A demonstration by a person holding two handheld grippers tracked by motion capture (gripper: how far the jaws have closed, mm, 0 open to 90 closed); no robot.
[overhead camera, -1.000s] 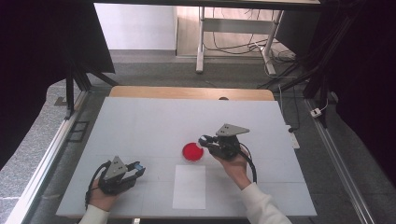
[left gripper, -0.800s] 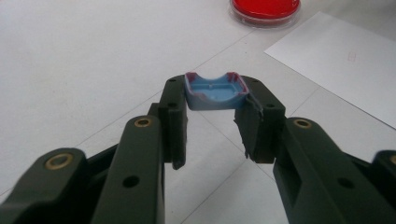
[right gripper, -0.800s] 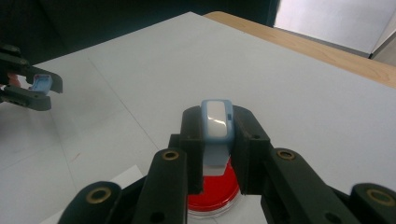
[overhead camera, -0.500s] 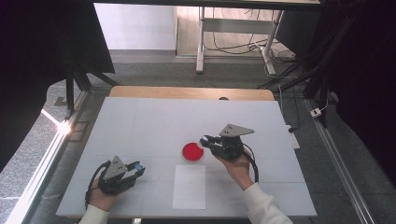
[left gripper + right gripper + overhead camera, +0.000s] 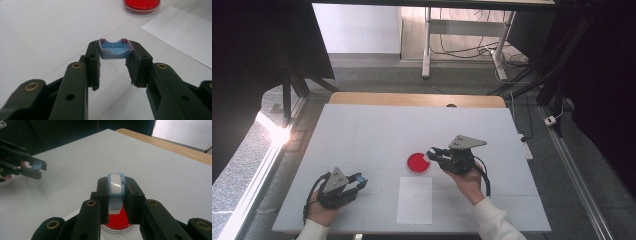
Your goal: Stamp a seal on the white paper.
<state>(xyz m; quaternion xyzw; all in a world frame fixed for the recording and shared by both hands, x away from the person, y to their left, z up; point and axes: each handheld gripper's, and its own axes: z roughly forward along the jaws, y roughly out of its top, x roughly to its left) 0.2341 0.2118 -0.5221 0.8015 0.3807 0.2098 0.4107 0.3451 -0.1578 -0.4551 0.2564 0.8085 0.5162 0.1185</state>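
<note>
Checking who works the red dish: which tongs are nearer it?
Right. The right tongs hover at the red dish's edge; the left tongs sit well off to its left.

A white counter (image 5: 377, 130) with a wooden far edge stands on grey carpet (image 5: 377, 75); sunlight (image 5: 274, 131) glares at left, black curtains (image 5: 247, 65) hang around.

The red dish (image 5: 117, 221) lies half hidden behind the right tongs (image 5: 116, 195).
</note>
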